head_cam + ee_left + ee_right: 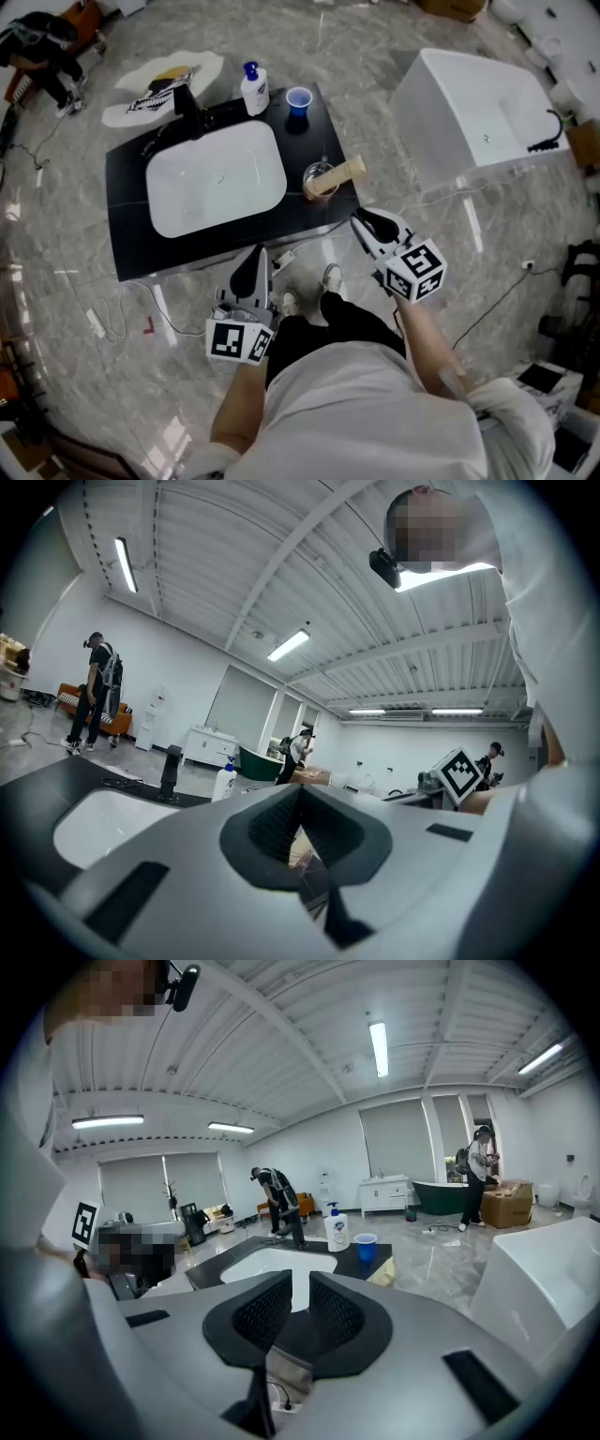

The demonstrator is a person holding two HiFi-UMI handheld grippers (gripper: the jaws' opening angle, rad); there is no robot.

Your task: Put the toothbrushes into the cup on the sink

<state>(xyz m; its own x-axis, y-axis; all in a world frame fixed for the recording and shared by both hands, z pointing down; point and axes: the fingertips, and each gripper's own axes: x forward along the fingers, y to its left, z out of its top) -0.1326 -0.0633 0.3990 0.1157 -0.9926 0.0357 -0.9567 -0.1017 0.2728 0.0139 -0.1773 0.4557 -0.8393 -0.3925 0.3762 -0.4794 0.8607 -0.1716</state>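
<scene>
- Cup [298,98], blue, stands upright on the black surface [131,225], at about 1 o'clock from the white basin [216,178] and just beside a white soap bottle [254,90] at 12 o'clock.
- The black faucet [187,108] rises at 11 o'clock from the basin.
- A clear glass [317,178] sits near the surface's edge at 3 o'clock from the basin. A tan piece [342,174] leans out of it toward 2 o'clock; whether this is a toothbrush is too small to tell.
- The left hand-held gripper [257,255] hangs off the surface's front edge, at 6 o'clock from the basin. Its jaws are together at the tips with nothing between them.
- The right hand-held gripper [363,222] is at 5 o'clock from the glass, apart from it. Its jaws stand a narrow slot apart and are empty.
- Both are well apart from the cup.
- A white bathtub [478,108] stands on the floor at 3 o'clock from the surface.
</scene>
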